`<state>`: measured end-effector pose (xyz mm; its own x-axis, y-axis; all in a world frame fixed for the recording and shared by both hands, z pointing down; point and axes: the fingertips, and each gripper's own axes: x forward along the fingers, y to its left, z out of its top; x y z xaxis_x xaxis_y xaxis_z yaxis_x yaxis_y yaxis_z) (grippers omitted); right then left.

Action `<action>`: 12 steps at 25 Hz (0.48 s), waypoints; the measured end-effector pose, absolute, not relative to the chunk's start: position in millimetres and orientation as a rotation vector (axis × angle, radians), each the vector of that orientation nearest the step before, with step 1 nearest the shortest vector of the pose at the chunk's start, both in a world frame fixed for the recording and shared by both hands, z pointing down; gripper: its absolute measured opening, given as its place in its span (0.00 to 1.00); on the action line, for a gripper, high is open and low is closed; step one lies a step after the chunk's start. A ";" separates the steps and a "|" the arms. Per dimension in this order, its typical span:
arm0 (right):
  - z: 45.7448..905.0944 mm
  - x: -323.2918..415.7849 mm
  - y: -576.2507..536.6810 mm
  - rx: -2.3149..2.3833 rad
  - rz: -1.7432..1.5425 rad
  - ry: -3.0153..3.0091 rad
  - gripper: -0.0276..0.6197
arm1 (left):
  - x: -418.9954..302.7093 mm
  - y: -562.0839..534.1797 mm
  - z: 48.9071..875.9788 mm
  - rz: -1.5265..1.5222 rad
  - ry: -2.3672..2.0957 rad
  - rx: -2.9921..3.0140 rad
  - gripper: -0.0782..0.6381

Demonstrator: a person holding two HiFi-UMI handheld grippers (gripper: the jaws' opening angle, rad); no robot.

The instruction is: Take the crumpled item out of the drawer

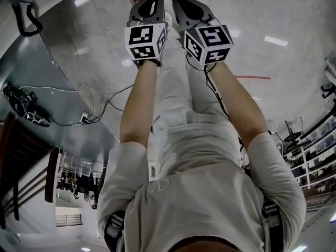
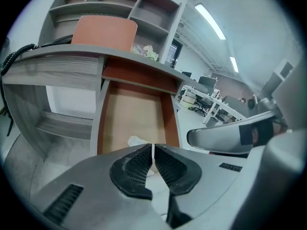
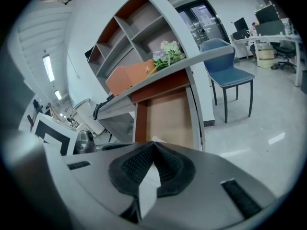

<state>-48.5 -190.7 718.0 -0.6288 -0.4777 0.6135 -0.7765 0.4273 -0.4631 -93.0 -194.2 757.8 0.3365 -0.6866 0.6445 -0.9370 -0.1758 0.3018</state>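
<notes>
Black ribbed pads of the left gripper point(image 2: 153, 150) stand closed, with a hairline slit between them and nothing in it. The right gripper point(image 3: 153, 145) is closed too, its tips meeting on nothing. Both point at an open drawer point(image 2: 132, 114), pale wood inside with reddish-brown sides. The white crumpled item point(image 2: 138, 140) lies on the drawer floor near the front, just beyond the left jaws and not touched by either tool. The drawer belongs to a grey desk point(image 2: 57, 63). On the desk stand 1 orange-brown box point(image 2: 103, 32) and some flowers point(image 2: 146, 51). A blue chair point(image 3: 225, 71) stands beside the desk.
</notes>
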 end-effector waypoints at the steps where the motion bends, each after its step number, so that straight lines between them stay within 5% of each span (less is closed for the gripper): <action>1: 721.8 -49.1 -191.8 1.067 1.050 -2.297 0.05 | -92.8 -195.2 761.7 0.485 -1.417 1.936 0.13; 12: 742.3 -38.8 -189.8 1.131 1.089 -2.270 0.05 | -91.3 -191.2 781.0 0.559 -1.405 1.932 0.17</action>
